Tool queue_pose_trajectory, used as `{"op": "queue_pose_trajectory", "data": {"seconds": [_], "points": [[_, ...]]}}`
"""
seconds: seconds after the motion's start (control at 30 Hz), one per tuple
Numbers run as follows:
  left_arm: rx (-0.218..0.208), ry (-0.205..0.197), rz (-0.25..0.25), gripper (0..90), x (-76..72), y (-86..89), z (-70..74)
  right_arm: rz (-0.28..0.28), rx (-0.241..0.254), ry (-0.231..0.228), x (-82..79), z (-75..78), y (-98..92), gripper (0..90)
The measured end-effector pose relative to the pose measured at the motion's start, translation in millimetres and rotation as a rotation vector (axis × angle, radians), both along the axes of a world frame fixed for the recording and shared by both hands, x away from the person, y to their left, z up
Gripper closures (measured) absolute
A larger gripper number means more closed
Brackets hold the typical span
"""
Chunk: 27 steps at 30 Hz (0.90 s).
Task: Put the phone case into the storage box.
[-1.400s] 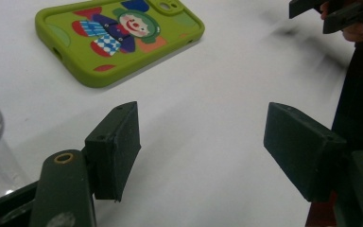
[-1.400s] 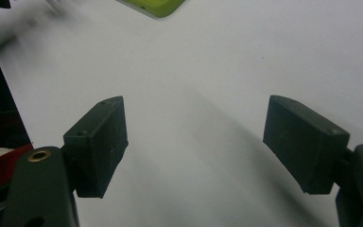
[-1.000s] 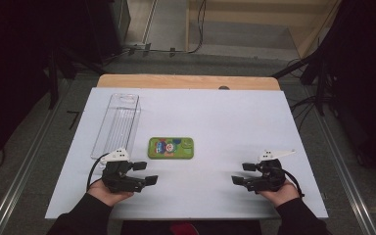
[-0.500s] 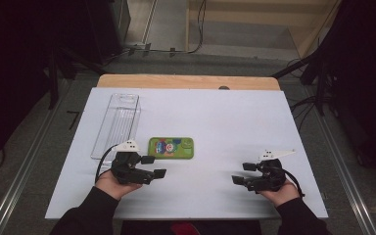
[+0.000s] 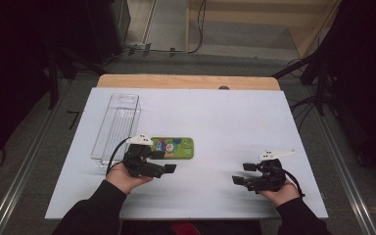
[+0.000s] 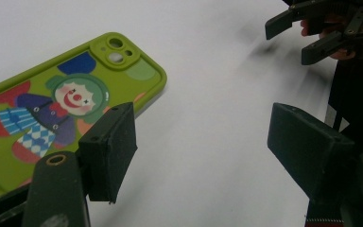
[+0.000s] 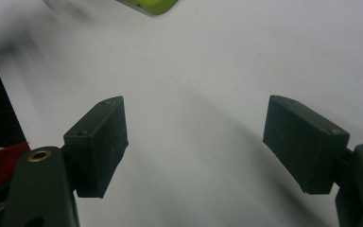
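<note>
A green phone case (image 5: 176, 147) with a clown picture lies flat on the white table (image 5: 215, 117), left of centre. My left gripper (image 5: 164, 161) is open just in front of the case's near left end. In the left gripper view, one jaw overlaps the case (image 6: 52, 109) and the other stands over bare table, with nothing between them (image 6: 203, 146). My right gripper (image 5: 243, 173) is open near the front right of the table, well apart from the case. In the right gripper view, its jaws (image 7: 196, 142) frame bare table, and a corner of the case (image 7: 151, 5) shows at the top edge.
A clear plastic tray (image 5: 117, 125) lies lengthwise at the table's left, just behind my left hand. A wooden strip (image 5: 186, 81) runs along the far edge. The right gripper (image 6: 307, 33) appears at the top right of the left gripper view.
My left gripper has moved forward and to the right, up to the near left end of the green case. The right gripper has stayed put.
</note>
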State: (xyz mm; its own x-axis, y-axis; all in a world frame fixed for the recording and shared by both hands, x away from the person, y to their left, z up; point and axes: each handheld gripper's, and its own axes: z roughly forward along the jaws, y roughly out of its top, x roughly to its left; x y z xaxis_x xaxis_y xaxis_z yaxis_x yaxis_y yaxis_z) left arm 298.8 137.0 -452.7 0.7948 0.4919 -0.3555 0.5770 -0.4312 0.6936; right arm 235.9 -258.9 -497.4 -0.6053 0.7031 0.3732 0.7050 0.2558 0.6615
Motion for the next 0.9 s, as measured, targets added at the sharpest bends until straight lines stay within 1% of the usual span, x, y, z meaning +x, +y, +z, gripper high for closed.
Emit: {"op": "queue_pose_trajectory", "data": {"seconds": [0.27,0.3,0.4,0.5,0.6,0.7,0.8,0.83,0.9], "points": [[0.012,0.002,-0.012,25.2,11.1,-11.8,0.3,0.001,0.005,-0.003,0.1,0.3,-1.1,21.0],[0.009,0.006,-0.011,25.2,12.6,-14.0,0.4,0.0,0.006,-0.003,0.2,0.2,-1.3,21.0],[0.023,0.003,-0.023,25.2,18.4,-19.9,1.9,-0.005,0.003,0.001,1.1,0.0,-2.0,21.0],[0.028,-0.001,-0.033,26.3,24.0,-26.4,3.8,-0.003,0.003,-0.001,1.0,0.0,-1.9,21.0],[0.021,0.002,-0.037,26.3,30.5,-33.7,4.2,-0.006,0.004,-0.003,1.0,0.4,-2.0,21.0],[0.022,0.002,-0.042,26.3,34.3,-40.8,2.1,-0.007,0.004,-0.003,1.0,0.6,-2.6,21.0],[0.024,-0.014,-0.039,29.4,35.6,-45.7,-1.4,-0.007,0.007,-0.002,0.6,0.8,-3.1,21.0],[0.02,-0.008,-0.039,29.7,35.9,-46.8,-2.3,-0.006,0.006,-0.004,0.7,0.9,-3.4,21.0],[0.034,-0.007,-0.038,34.2,37.2,-48.1,-4.3,-0.006,0.006,-0.005,0.9,0.9,-3.7,21.0]]}}
